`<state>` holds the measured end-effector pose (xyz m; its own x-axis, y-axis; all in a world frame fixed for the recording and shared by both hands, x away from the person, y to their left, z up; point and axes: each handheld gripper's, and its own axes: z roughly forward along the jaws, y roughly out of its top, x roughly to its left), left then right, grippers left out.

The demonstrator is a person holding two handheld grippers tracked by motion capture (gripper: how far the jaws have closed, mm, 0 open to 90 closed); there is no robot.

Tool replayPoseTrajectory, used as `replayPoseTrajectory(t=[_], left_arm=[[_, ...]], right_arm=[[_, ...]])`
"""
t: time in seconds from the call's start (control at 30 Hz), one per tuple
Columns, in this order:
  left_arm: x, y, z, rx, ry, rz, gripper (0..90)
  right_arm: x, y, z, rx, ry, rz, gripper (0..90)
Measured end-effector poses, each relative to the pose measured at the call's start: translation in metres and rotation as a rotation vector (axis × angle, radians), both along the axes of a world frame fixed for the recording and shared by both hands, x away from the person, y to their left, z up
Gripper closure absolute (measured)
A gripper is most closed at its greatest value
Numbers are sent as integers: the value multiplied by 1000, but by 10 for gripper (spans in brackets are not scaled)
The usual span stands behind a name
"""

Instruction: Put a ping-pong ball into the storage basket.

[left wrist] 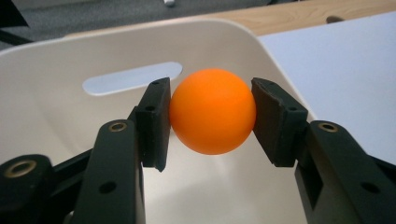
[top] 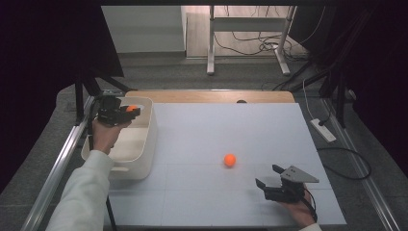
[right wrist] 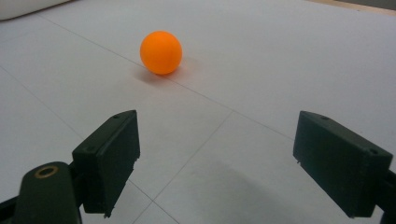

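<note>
Orange and smooth, a small plastic ball (left wrist: 212, 111) sits pinched between the two black pads of the left gripper (left wrist: 212, 116), which holds it over the open mouth of a white plastic bin with rounded corners and a slot handle (left wrist: 132, 77). From the high view the same gripper (top: 126, 111) hangs above the far end of the bin (top: 149, 139) at the left edge of the pale grey table mat (top: 250, 125), the ball a bright spot at its tip (top: 131, 108).

By my reading the job is about half done: this first ball has been picked up and brought to the bin but is not let go yet, so the drop is what comes next. What I can see of the bin's inside looks bare, though the hand and gripper cover part of the floor, so I cannot swear nothing lies there.

A second orange ball (top: 230, 160) rests loose on the mat, well apart from the bin. The right gripper (top: 268, 175) waits near it, low over the mat, its jaws spread wide with nothing between them; through its own camera that ball (right wrist: 161, 52) lies ahead, untouched. That one remains to be collected.
</note>
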<state>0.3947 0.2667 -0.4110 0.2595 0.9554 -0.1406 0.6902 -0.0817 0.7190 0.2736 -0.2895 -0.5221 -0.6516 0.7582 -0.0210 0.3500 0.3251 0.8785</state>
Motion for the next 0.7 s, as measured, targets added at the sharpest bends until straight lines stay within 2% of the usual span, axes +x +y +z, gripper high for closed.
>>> replayPoseTrajectory(t=[0.07, 0.17, 0.37, 0.47, 0.7], left_arm=[[2, -1, -4, 20, 17, 8, 506], [4, -1, -6, 24, 34, 18, 506], [6, -3, -10, 40, 80, 8, 504], [7, -5, -11, 62, 94, 5, 502], [5, -6, -9, 54, 76, 6, 502]], right_arm=[[0, 0, 0, -4, 2, 0, 149], [0, 0, 0, -5, 1, 0, 149], [0, -1, 0, -4, 0, -2, 149], [0, -1, 0, -6, 3, 0, 149], [0, -1, 0, -6, 3, 1, 150]])
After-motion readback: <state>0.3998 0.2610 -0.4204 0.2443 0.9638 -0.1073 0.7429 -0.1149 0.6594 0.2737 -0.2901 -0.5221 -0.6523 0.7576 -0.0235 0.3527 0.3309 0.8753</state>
